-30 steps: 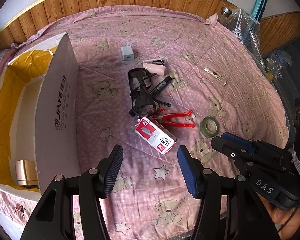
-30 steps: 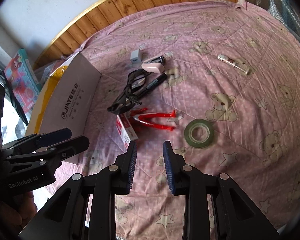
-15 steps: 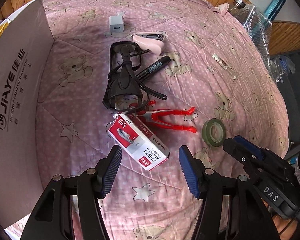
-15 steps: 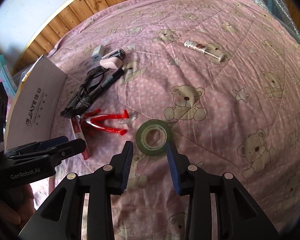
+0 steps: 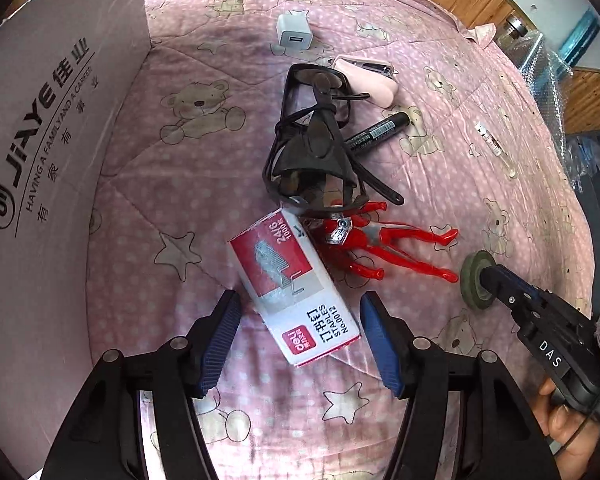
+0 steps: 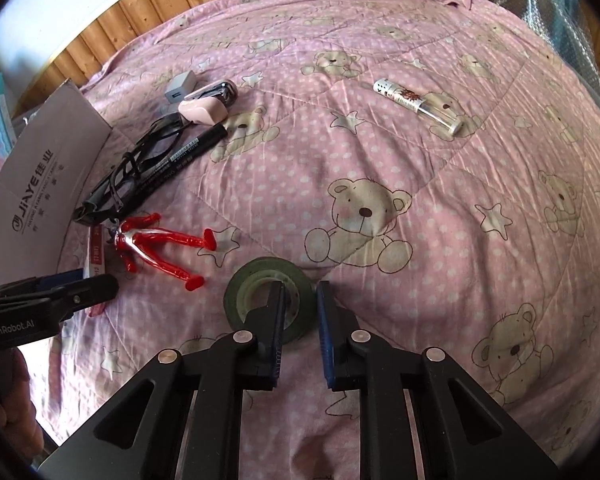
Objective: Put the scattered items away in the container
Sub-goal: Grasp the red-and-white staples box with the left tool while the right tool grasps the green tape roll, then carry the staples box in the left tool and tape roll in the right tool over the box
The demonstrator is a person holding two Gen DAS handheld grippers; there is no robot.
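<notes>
Beside the tall white cardboard box (image 5: 52, 152), the left gripper (image 5: 300, 336) hangs wide open astride the red-and-white cardboard staple packet (image 5: 296, 288) lying flat on the pink quilt (image 6: 420, 160): light, stiff, best pinched across its long sides. The right gripper (image 6: 300, 328), jaws narrow, straddles one wall of the dark green tape roll (image 6: 270, 304), rigid and light.

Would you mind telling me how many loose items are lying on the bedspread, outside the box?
8: charger, pink stapler, glasses, marker, staples box, red figure, tape roll, tube. Others may be hidden.
</notes>
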